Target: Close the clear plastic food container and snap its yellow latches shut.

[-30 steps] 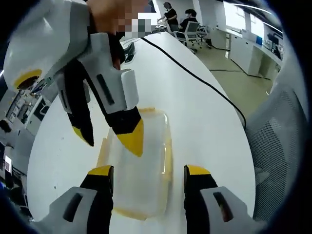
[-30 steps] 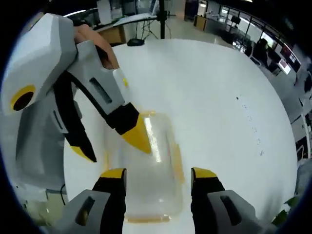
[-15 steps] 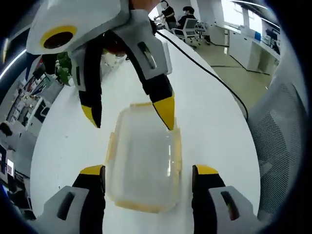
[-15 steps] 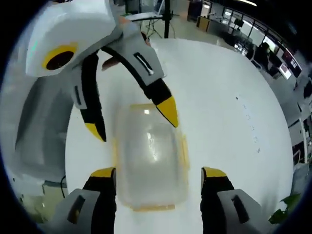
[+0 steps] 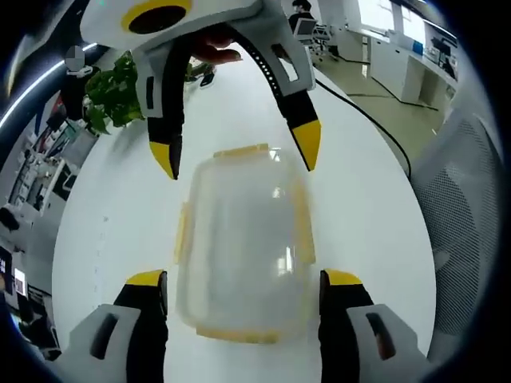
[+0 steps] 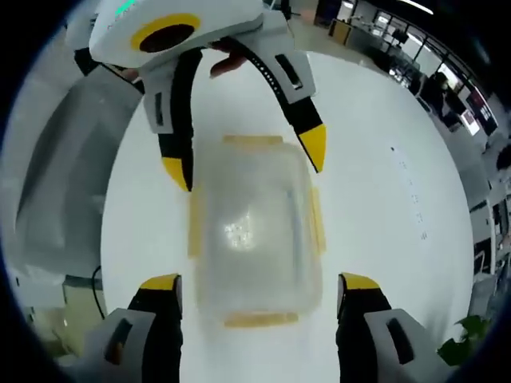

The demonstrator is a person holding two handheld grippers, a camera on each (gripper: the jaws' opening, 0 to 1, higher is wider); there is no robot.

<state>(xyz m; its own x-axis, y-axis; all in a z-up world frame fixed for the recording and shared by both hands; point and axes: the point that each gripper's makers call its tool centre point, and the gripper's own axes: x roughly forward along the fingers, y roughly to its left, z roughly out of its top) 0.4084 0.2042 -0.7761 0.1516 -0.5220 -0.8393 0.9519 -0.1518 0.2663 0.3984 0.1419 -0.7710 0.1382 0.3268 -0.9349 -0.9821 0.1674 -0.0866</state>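
A clear plastic food container (image 5: 239, 247) (image 6: 255, 231) lies flat on the white table (image 5: 375, 191) with its lid on. Yellow latches (image 5: 182, 231) (image 6: 318, 223) run along all its sides; whether they are snapped down I cannot tell. In the left gripper view my left gripper (image 5: 245, 281) stands open, its jaws straddling the near end of the container. My right gripper (image 5: 235, 157) faces it, open across the far end. In the right gripper view my right gripper (image 6: 260, 283) straddles the near end and my left gripper (image 6: 246, 162) the far one.
A black cable (image 5: 359, 120) crosses the table to the right of the container. A grey mesh chair (image 5: 467, 215) stands at the table's right edge. A green plant (image 5: 112, 88) sits at the far left. Office desks and chairs lie beyond.
A second ago one jaw tip of each facing gripper hung over the lid. Both grippers have since squared up end to end, jaws spread outside the container's ends. The container has stayed put.
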